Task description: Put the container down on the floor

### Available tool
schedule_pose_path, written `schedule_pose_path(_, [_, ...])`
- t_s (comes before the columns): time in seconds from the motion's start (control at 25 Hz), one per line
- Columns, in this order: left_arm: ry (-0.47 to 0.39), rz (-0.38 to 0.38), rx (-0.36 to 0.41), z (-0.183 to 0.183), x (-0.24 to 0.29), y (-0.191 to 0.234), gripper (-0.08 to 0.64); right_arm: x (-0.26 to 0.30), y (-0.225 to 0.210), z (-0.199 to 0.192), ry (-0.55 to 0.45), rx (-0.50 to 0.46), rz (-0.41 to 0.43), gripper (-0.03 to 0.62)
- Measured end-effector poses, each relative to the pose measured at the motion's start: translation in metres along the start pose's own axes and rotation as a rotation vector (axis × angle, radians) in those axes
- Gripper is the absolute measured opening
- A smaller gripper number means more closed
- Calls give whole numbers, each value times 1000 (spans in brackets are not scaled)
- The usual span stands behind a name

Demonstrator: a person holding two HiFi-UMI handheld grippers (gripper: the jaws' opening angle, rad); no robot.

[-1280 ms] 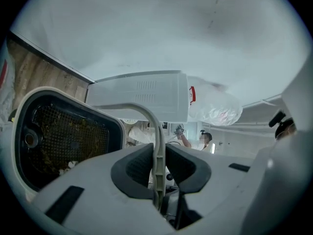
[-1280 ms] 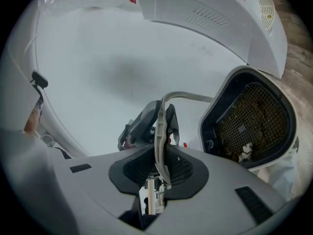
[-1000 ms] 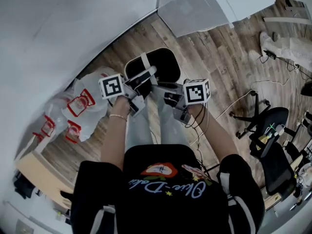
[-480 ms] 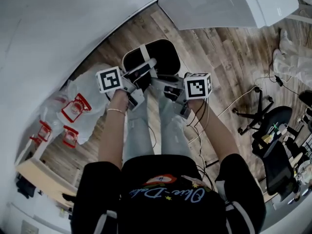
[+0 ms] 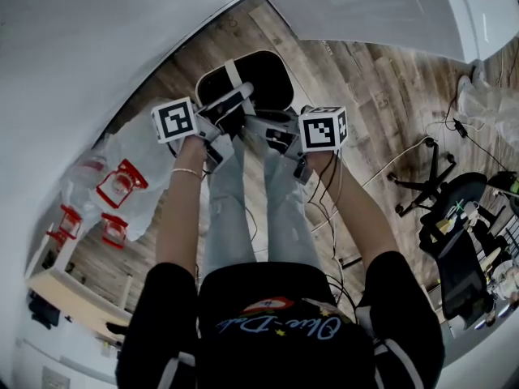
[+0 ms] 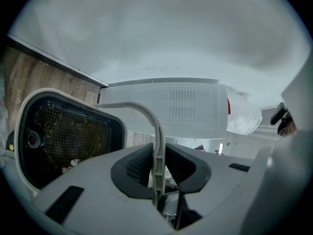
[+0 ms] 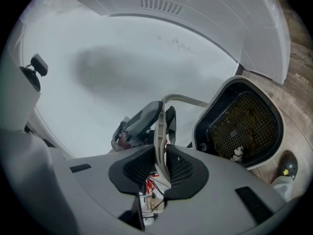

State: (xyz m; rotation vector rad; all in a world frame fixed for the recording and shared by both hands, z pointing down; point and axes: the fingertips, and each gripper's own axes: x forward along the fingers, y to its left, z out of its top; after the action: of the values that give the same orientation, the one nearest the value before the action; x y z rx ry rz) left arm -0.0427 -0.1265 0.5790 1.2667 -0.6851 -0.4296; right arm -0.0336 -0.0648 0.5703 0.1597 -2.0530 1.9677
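The container (image 5: 263,79) is a black bin with a pale rim, a mesh inside (image 6: 68,138) and a thin pale bail handle (image 5: 234,78). It hangs in front of the person's legs above the wood floor (image 5: 349,79). My left gripper (image 5: 233,108) and right gripper (image 5: 269,128) meet at the handle from either side. In the left gripper view the handle (image 6: 155,131) stands clamped between the dark pads (image 6: 134,168). The right gripper view shows the same handle (image 7: 160,131) pinched between its pads (image 7: 181,168), with the left gripper (image 7: 144,121) just beyond and the bin (image 7: 242,126) to the right.
White plastic bags with red print (image 5: 122,185) lie by the wall on the left. A large white casing (image 5: 381,10) stands at the top right. Cables (image 5: 397,164) and black office chairs (image 5: 454,217) are on the right, a wooden shelf (image 5: 73,286) at the lower left.
Both grippers have sunk together with the container hanging from them, closer to the floor. Their hold on the handle looks the same.
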Motion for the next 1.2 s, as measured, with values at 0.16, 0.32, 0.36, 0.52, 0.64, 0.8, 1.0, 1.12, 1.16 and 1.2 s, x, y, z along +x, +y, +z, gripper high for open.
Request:
schedule_pose_path(0.16, [-3, 5, 5, 13, 2, 15, 66, 11, -16, 7, 11, -13, -18, 66])
schedule_pose_path(0.32, [-7, 13, 4, 21, 4, 30, 66, 21, -30, 10, 21, -12, -31, 67])
schedule_pose_path(0.36, [-5, 20, 6, 22, 4, 35, 66, 22, -34, 11, 23, -12, -37, 67])
schedule_pose_path(0.52, [-8, 28, 10, 27, 8, 49, 66, 27, -50, 12, 29, -18, -56, 69])
schedule_pose_path(0.64, [2, 28, 2, 25, 10, 57, 64, 30, -57, 10, 40, -23, -67, 65])
schedule_pose_path(0.8, [9, 25, -1, 24, 14, 67, 64, 32, -66, 9, 39, -18, -77, 58])
schedule_pose_path(1.0, [1, 28, -10, 24, 21, 78, 64, 30, -79, 11, 35, -19, -91, 60])
schedule_pose_path(1.12, [7, 39, -12, 23, 22, 86, 64, 31, -90, 7, 37, -7, -111, 61])
schedule_pose_path(1.16, [11, 47, -11, 23, 22, 90, 64, 32, -93, 7, 35, -5, -116, 63])
schedule_pose_path(1.2, [15, 52, -7, 24, 23, 93, 64, 33, -96, 7, 30, -3, -118, 63])
